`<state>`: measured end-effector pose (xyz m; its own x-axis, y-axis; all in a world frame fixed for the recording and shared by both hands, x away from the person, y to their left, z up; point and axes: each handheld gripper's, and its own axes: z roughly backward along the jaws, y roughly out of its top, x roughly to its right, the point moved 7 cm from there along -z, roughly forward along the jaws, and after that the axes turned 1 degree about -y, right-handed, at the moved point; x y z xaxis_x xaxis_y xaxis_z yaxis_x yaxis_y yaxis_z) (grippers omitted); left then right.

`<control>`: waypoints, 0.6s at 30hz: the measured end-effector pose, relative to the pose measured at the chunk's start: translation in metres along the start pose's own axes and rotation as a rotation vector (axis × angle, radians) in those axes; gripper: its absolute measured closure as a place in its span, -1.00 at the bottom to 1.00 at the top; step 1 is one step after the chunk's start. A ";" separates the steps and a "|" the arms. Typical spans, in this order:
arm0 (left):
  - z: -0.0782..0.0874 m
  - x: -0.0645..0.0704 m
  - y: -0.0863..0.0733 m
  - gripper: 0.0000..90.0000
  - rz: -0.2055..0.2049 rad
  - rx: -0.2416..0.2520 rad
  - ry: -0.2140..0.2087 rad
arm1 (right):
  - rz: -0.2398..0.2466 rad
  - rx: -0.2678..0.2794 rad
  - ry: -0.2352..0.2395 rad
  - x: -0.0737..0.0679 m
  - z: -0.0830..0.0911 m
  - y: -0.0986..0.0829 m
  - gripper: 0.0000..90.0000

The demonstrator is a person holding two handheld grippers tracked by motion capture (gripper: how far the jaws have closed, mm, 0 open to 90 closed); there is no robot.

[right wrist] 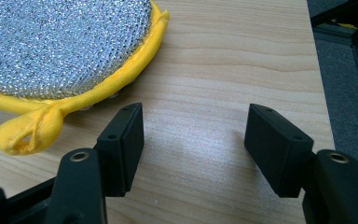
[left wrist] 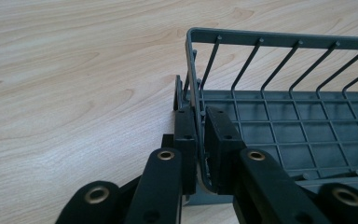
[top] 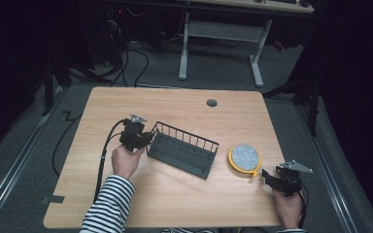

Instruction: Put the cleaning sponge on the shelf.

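- Dark grey wire dish rack (top: 182,150), a low rectangular basket with a grid floor and thin upright bars under a top rail. It sits upright at the centre of the high view, turned at an angle so its long side runs from upper left to lower right. The left gripper (top: 143,139) is clamped on its left end wall.
- Round scouring pad (top: 245,157), silver mesh face with a yellow fabric edge and a small yellow loop. It lies flat, right of centre, just beside the rack's right end but not touching it.
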<state>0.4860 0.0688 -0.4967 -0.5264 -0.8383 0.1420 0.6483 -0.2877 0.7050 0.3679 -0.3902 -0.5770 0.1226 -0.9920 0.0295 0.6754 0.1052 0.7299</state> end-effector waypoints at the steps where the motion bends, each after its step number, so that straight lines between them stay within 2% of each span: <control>1: 0.000 0.000 0.000 0.86 0.000 0.000 0.000 | 0.000 0.000 0.000 0.000 0.000 0.000 -0.16; 3: 0.001 0.000 0.000 0.85 -0.003 0.002 0.001 | -0.001 0.000 -0.002 0.000 0.000 0.000 -0.16; 4: 0.002 -0.001 0.000 0.78 -0.003 0.005 0.000 | 0.000 0.001 -0.002 0.000 0.000 0.000 -0.16; 5: 0.003 -0.002 0.000 0.56 -0.003 0.011 0.001 | 0.001 0.001 -0.002 0.000 0.000 0.000 -0.16; 7: 0.004 -0.002 0.001 0.38 0.000 0.017 0.004 | 0.002 0.001 -0.002 0.000 0.000 0.000 -0.16; 8: 0.006 -0.003 0.002 0.38 0.000 0.027 0.007 | -0.001 0.000 -0.003 0.001 0.000 0.000 -0.16; 9: 0.011 -0.004 0.003 0.18 0.003 0.048 0.011 | -0.001 0.000 -0.003 0.000 0.000 0.000 -0.16; 12: 0.017 -0.004 0.004 0.02 0.000 0.067 0.014 | 0.000 0.000 -0.003 0.001 0.000 0.000 -0.16; 13: 0.023 -0.005 0.005 -0.01 0.002 0.089 0.015 | 0.000 0.000 -0.004 0.001 0.000 0.000 -0.16; 18: 0.036 -0.008 0.001 -0.08 0.008 0.127 0.013 | -0.001 0.000 -0.003 0.000 0.000 0.000 -0.16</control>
<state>0.4715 0.0918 -0.4719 -0.5140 -0.8465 0.1391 0.5769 -0.2210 0.7864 0.3681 -0.3905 -0.5770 0.1196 -0.9923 0.0310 0.6754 0.1042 0.7300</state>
